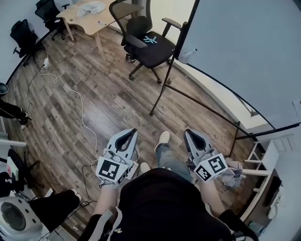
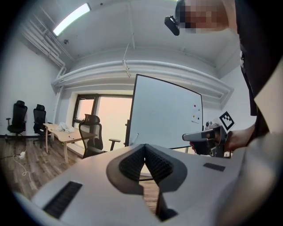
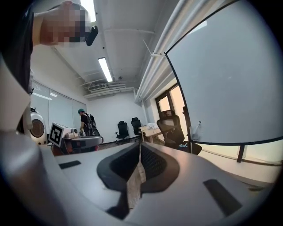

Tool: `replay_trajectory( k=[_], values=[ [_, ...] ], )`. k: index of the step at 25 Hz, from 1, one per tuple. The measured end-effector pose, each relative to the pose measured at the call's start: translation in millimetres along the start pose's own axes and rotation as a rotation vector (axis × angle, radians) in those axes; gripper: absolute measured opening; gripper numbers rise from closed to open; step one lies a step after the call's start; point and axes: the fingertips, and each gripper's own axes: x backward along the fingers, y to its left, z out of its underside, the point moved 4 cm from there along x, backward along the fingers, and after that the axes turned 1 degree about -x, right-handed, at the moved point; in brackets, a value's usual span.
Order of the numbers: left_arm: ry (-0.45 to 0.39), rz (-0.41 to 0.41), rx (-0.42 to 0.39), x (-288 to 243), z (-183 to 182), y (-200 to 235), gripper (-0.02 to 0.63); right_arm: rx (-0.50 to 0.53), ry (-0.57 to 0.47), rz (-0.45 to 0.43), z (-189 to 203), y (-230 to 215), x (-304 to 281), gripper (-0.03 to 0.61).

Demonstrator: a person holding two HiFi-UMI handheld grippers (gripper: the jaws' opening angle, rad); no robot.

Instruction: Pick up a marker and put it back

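A person holds the left claw point(image 1: 132, 133) and right claw point(image 1: 187, 132) side by side before a whiteboard point(image 1: 244, 56), both pinched together, empty.

Brown wood-plank floor point(image 1: 99, 108), with one light wooden counter point(image 1: 84, 22) over in the far corner

The counter's got a crumpled whitish cloth point(image 1: 91, 8) and a small dark stick-like thing point(image 1: 101, 22) on it, too tiny to call. On the floor: a black office chair point(image 1: 148, 44) with a teal mark on its seat, the dark legs of a whiteboard stand point(image 1: 162, 89), and a loose white cable point(image 1: 70, 92) snaking across the planks.
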Motion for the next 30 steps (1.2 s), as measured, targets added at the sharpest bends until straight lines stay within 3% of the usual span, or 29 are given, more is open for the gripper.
replay_trajectory(
  k=[14,24,30],
  values=[
    [0.041,-0.022,-0.014,-159,-24,75,0.008,-0.030,0.015,-0.094,-45,-123,-135,0.021],
    [0.063,0.010,-0.026,-294,-35,104,0.008,-0.065,-0.005,-0.079,-77,-229,-197,0.021],
    [0.091,0.036,-0.027,-344,-32,102,0.008,-0.110,-0.010,-0.046,-77,-280,-208,0.021]
  ],
)
